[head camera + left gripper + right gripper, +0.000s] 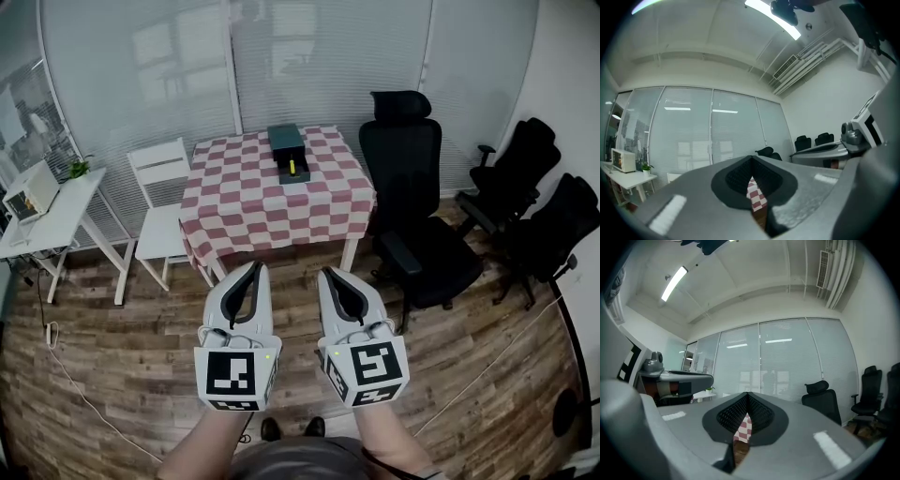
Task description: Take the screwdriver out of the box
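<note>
A checked cloth [272, 202] lies smooth and matt. The box [286, 141] on it looks dark and matt. Around the cloth, the floor [112, 366] is wood plank.

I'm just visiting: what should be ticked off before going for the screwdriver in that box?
1. Box on the checkered table: ok.
2. Screwdriver spotted: cannot tell; a small yellow thing lies in the box.
3. Left gripper empty: ok.
4. Right gripper empty: ok.
5. Fingers apart to grasp: not ok, both shut.
6. Table within reach: not ok, it stands well ahead.
</note>
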The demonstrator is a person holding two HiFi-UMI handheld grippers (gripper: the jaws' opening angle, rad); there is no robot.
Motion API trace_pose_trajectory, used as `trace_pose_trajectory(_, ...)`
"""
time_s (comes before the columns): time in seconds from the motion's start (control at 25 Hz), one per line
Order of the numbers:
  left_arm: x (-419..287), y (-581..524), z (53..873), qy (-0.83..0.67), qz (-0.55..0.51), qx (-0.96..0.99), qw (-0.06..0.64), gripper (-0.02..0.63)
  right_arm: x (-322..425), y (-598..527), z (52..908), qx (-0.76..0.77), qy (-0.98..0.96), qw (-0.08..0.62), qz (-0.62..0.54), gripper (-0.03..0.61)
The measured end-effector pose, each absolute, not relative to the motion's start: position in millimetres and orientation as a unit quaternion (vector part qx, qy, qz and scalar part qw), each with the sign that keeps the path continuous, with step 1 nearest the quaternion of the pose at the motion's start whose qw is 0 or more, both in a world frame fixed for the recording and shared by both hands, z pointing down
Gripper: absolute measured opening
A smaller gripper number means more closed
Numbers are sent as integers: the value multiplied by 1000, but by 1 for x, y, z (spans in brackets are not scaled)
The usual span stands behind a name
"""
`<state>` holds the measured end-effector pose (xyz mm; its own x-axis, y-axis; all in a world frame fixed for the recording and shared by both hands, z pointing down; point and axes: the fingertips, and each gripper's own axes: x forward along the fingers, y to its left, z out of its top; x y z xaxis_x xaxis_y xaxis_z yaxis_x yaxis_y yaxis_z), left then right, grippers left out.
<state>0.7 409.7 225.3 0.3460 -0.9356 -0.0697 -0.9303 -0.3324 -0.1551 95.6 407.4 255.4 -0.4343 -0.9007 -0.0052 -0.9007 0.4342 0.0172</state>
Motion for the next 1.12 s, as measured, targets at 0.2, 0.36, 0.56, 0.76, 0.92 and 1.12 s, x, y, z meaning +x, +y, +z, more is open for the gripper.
trace_pose_trajectory(0.2,15,408,231,578,-18,-812,84,0,108,401,261,524,-852,-6,5,25)
trace_pose_trajectory(0.36,9,399,238,589,-26,-804,81,0,106,390,268,518,-855,1,7,25)
trace_pose_trajectory(0.56,3,373,248,594,-23,-801,72,0,105,366,278,518,-855,10,11,25)
trace_pose_trajectory(0.76,2,324,258,582,-17,-810,69,0,98,319,291,527,-850,18,12,25)
trace_pose_trajectory(0.92,-15,271,269,585,-17,-809,54,0,91,265,295,538,-842,23,12,25)
trace_pose_trajectory(1.12,-25,206,271,577,-18,-815,50,0,81,203,292,548,-836,28,7,25)
